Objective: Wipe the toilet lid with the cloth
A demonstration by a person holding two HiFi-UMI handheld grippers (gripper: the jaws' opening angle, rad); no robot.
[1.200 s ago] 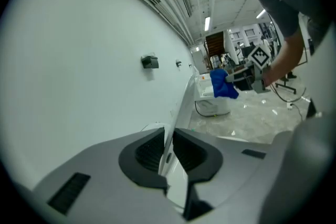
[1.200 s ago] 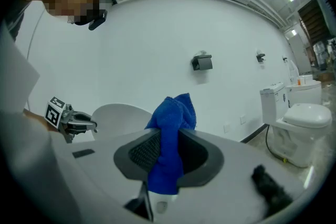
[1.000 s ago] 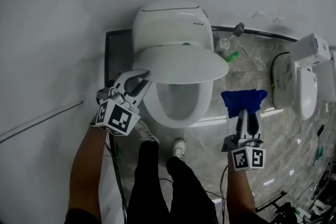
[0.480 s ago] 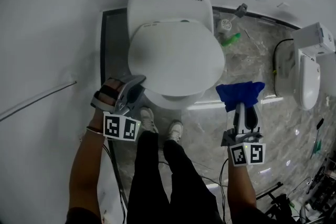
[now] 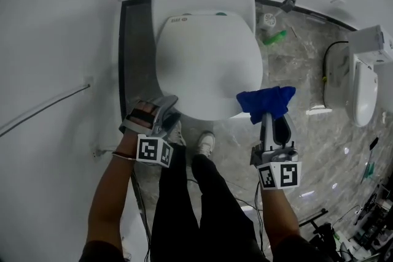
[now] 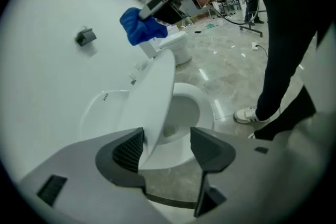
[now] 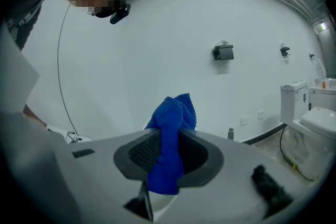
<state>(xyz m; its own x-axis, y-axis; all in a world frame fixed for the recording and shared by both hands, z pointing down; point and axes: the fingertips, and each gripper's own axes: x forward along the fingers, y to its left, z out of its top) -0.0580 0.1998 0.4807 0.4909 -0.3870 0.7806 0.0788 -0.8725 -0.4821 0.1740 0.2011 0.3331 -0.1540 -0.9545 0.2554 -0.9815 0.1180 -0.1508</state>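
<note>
The white toilet lid [image 5: 209, 64] lies lowered over the bowl in the head view. My left gripper [image 5: 167, 106] is at the toilet's front left corner, its jaws opening. In the left gripper view the lid's front edge [image 6: 157, 97] stands between the jaws of the left gripper [image 6: 165, 144], close to the left pad, with the bowl [image 6: 184, 113] showing under it. My right gripper [image 5: 268, 116] is shut on a blue cloth [image 5: 266, 101], which hangs at the lid's front right edge. The right gripper view shows the cloth [image 7: 170, 123] bunched between the pads.
A second white toilet [image 5: 359, 92] stands at the right on the marble floor. A green item [image 5: 272, 38] and a drain fitting lie behind the toilet. The person's legs and shoes [image 5: 206, 144] are just in front of the bowl. A grey wall runs along the left.
The lid has come down from raised to over the bowl. My left gripper followed it down and toward the front, and its jaws came apart. The right gripper carried the cloth left toward the lid.
</note>
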